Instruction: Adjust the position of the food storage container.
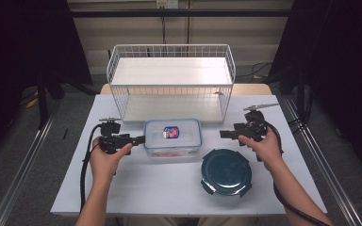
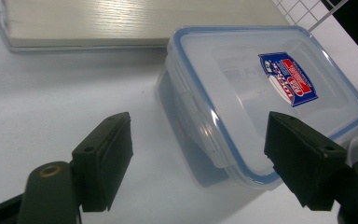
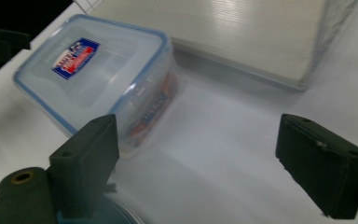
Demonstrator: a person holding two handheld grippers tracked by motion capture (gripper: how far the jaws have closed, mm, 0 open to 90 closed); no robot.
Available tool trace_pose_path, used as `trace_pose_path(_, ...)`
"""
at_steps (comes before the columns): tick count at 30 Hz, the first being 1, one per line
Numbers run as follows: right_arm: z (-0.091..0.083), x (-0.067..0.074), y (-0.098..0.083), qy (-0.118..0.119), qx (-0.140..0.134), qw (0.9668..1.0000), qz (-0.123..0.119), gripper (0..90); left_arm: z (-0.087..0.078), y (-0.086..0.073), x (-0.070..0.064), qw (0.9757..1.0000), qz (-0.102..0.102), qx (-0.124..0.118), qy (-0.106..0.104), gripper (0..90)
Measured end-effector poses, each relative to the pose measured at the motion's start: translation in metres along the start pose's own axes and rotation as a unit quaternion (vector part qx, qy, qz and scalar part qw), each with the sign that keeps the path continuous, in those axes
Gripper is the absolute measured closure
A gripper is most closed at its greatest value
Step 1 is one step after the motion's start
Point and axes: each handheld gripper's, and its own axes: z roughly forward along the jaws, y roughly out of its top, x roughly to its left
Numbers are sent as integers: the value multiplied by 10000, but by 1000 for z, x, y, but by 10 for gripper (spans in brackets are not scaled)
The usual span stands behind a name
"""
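High view: both released grippers, left gripper and right gripper, flank the clear rectangular blue-rimmed plastic container; its short sides should be clasped evenly.

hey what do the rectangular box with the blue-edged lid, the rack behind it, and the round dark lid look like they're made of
The rectangular box looks like clear, glossy plastic: you see through its walls, and its lid has a blue seal line and a printed sticker. The rack seems to be white-coated metal wire in a grid, with pale wood-grain shelf boards. The round lid looks like dark teal plastic with a slight sheen, though that is less certain.
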Motion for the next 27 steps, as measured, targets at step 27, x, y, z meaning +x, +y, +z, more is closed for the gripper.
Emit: trace_pose_path(27, 72, 28, 24, 833, 729, 9884, 1042, 467, 17, 3, 8, 9988, -336, 78, -349, 424)
